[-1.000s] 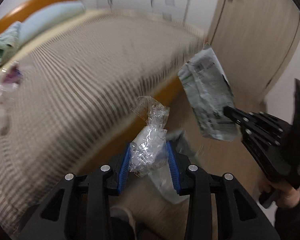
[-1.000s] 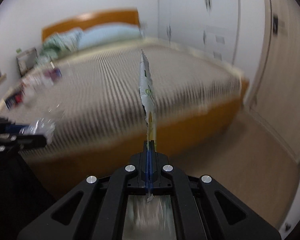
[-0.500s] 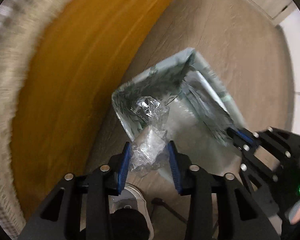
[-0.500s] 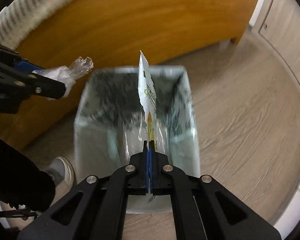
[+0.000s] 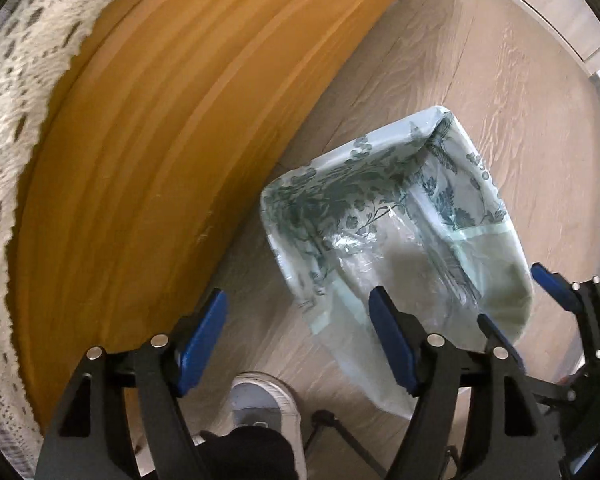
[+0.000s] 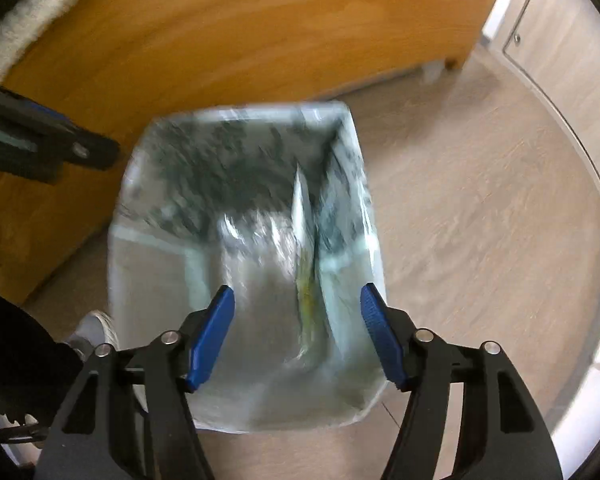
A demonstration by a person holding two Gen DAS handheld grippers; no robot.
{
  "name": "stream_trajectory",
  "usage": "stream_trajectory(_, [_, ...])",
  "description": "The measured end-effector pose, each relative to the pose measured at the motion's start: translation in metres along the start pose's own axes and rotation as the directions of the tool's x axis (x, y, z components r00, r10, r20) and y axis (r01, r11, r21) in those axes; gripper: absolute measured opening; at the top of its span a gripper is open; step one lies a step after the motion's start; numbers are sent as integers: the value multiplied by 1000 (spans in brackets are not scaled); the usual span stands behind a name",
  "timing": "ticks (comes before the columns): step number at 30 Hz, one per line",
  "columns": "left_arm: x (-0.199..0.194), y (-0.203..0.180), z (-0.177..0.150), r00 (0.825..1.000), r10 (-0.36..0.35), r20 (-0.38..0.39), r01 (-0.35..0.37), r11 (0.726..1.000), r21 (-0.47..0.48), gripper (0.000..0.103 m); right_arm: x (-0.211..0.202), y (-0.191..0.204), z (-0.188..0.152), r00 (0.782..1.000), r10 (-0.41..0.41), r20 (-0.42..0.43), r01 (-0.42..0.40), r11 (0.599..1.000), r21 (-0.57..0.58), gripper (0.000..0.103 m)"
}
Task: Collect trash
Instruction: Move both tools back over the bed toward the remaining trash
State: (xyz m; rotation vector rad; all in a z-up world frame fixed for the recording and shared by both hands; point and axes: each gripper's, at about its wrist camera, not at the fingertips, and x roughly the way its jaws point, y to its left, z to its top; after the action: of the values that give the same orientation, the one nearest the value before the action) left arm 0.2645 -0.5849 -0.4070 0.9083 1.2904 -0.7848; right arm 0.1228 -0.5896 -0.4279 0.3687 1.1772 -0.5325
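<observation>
Wood-grain flooring (image 5: 440, 92) fills the lower field of both wrist views, bounded on the left by the orange bed frame (image 5: 172, 128) and the fringe of a lace bedspread (image 5: 4, 128).

Left hand-held gripper (image 5: 296, 344): a second ago its blue pads pinched a crumpled clear plastic wrapper. The jaws are now opening and stand spread, with nothing between them. A clear crinkled film (image 5: 352, 248), probably that wrapper, lies inside the waste bin. Below the jaws a grey shoe (image 5: 266, 400) of the person shows on the floor.

Waste bin (image 5: 496, 208): it stands on the floor just beside the bed frame, lined with a pale bag printed with dark foliage.

Right hand-held gripper (image 6: 296, 332): half a second ago its pads were pressed together on a flat printed packet held upright over the bin. The jaws are now opening and stand spread. The packet (image 6: 304, 248), motion-blurred, appears inside the bin, edge-on near the right wall, clear of both pads.

Assessment: both items are released into the bin, so this collection cycle appears complete. Both tools are free to fetch further trash; whether any remains cannot be told from these views.
</observation>
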Motion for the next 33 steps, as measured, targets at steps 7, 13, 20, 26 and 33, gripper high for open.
stream_trajectory(7, [-16,3,-10,1000,4,10,-4,1000,-22,76,-12,-1,2,1000,-4,-19,4,1000,22,63])
stream_trajectory(13, [-34,7,-22,1000,-8,23,8,1000,-29,76,-33,4,10,1000,-28,-3,28,1000,14,63])
stream_trajectory(20, [-113,19,-39,988,-60,143,69,996,-57,76,-80,5,29,997,-63,50,62,998,20,63])
stream_trajectory(26, [-209,61,-66,920,-61,387,97,992,-75,85,-141,41,67,976,-116,184,134,987,-93,63])
stream_trajectory(33, [-286,140,-112,820,13,572,135,967,-216,89,-230,101,113,908,-80,412,147,980,-134,71])
